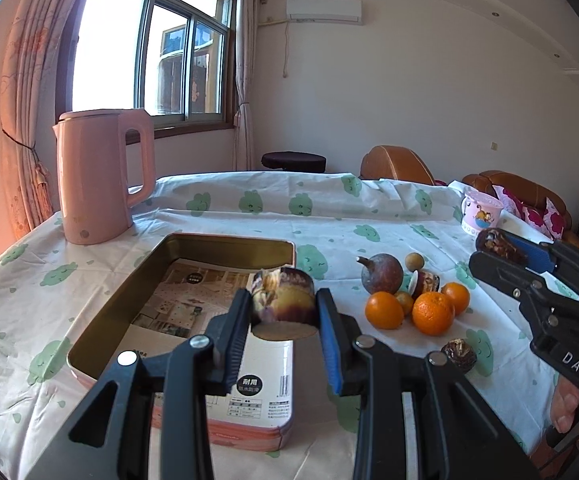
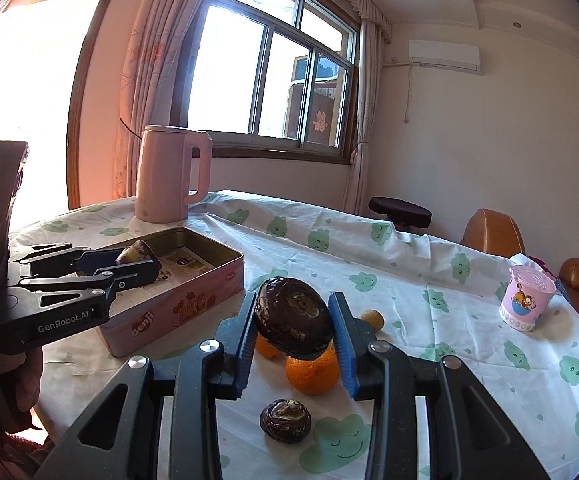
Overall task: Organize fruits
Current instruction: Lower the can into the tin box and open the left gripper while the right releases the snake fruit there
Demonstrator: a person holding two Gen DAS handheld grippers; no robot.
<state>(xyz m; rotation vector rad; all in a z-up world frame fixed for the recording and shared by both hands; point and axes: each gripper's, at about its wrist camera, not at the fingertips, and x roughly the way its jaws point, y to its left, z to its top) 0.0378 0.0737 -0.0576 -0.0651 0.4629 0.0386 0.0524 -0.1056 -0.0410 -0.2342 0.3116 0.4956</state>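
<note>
The left claw is clamped on a cut piece of fruit (dark purple skin, pale flat face underneath), holding it in the air over the open tin. The tin is pink outside, gold inside, with printed paper lying on its floor. The right claw grips a dark brown, wrinkled fruit between its blue pads, lifted clear of the cloth.

Under and behind that fruit, on the cloud-print cloth, sits the loose pile: oranges, a brown-purple round fruit with a stem, a small tan one and another cut piece. A second wrinkled dark fruit lies alone, nearer the table edge.

A pink kettle stands beyond the tin, and a pink printed cup well off to the right.
</note>
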